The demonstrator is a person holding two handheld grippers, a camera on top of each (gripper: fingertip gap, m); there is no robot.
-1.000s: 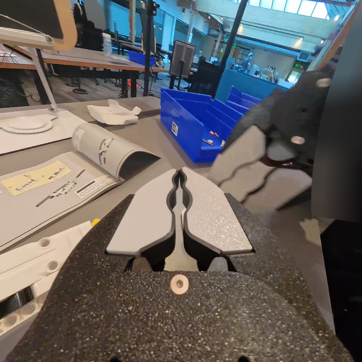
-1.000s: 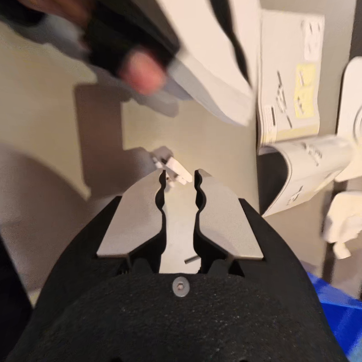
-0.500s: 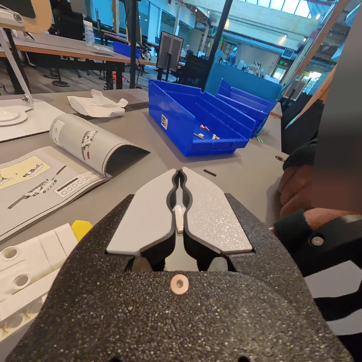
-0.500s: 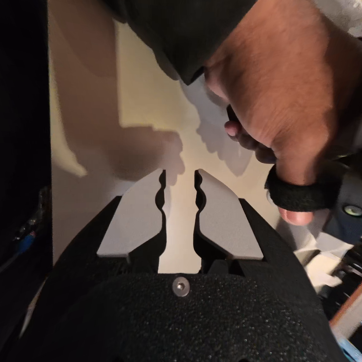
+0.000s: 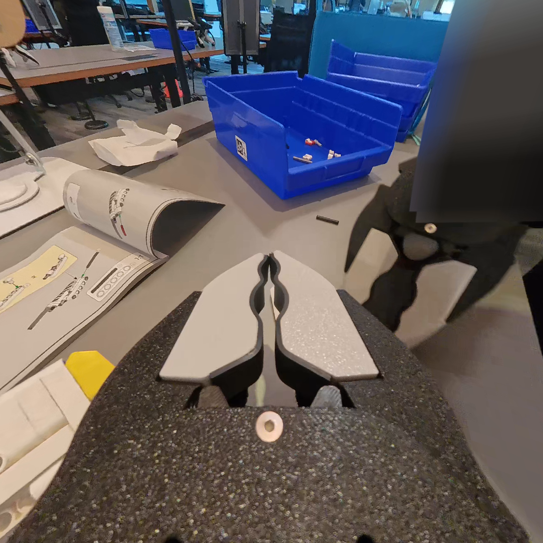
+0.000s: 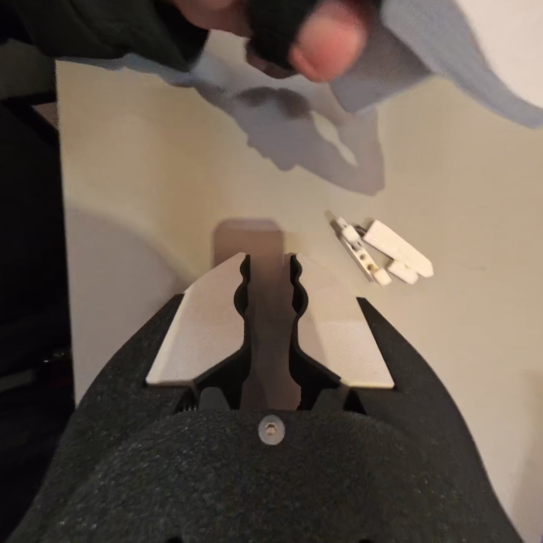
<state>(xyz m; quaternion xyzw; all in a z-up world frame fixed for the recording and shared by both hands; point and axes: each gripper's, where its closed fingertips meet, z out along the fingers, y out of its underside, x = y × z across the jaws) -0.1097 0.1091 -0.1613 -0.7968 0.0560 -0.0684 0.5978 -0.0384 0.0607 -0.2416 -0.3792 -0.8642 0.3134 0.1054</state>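
hovering low over the grey worktop (image 5: 241,188), the left gripper (image 5: 269,258) has its two grey fingers brought together until the tips meet. a thin white sliver shows in the slot behind the tips, too little of it to tell whether it is held or merely lies below, so what the grasp contains cannot be told. just left of this gripper lies an open instruction booklet (image 5: 88,252), one page curled up and over. at the near left edge of the worktop sits a white block with round holes (image 5: 32,411) with a yellow piece (image 5: 88,373) touching it. beyond the booklet a crumpled white paper (image 5: 138,144) rests near the far edge. a blue bin (image 5: 264,138) stands toward the far right, with a few small white, red and grey parts on its floor. a short dark pin (image 5: 327,219) lies on the worktop between the bin and the right gripper.

the right gripper (image 6: 270,258) points down at a bare stretch of worktop near its edge, fingers narrowly apart with only the surface and their own shadow between them. nearest to it, off its right fingertip and not touching, lies a small white assembly of beams and pins (image 6: 382,255). farther on, a blurred hand (image 6: 320,53) with a dark strap grips the other tool.
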